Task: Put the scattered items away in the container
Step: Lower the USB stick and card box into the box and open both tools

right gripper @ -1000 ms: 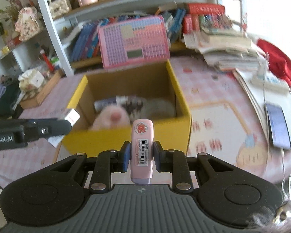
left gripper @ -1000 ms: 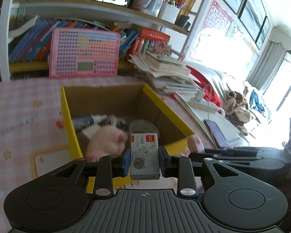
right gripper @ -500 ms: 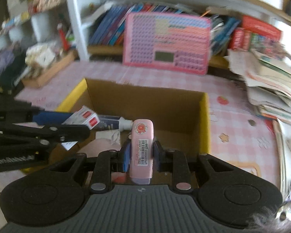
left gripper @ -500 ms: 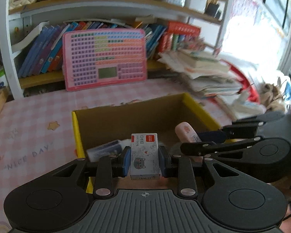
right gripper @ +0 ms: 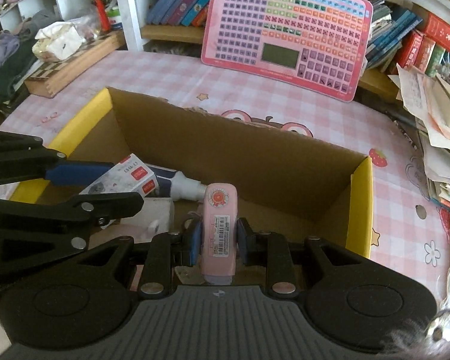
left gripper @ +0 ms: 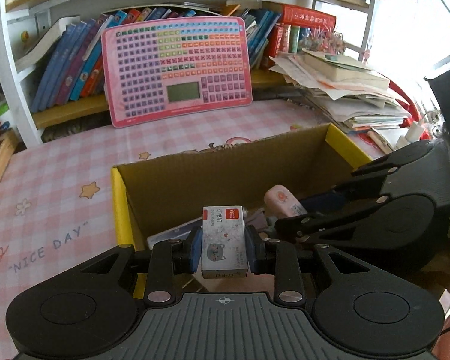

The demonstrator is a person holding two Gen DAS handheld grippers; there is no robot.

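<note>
The left gripper [left gripper: 224, 250] pinches a small staple box [left gripper: 224, 243], grey-white with a cat drawing, a red label and Chinese characters. It hangs over the near edge of the yellow-rimmed cardboard box [right gripper: 357, 210]. Just to its right, the right gripper [right gripper: 217, 241] clamps a pink case [right gripper: 219, 228] with a barcode sticker (print too small to read). Items inside the box are half hidden. The far tablecloth [left gripper: 60, 204] reads "NICE DAY".
</note>
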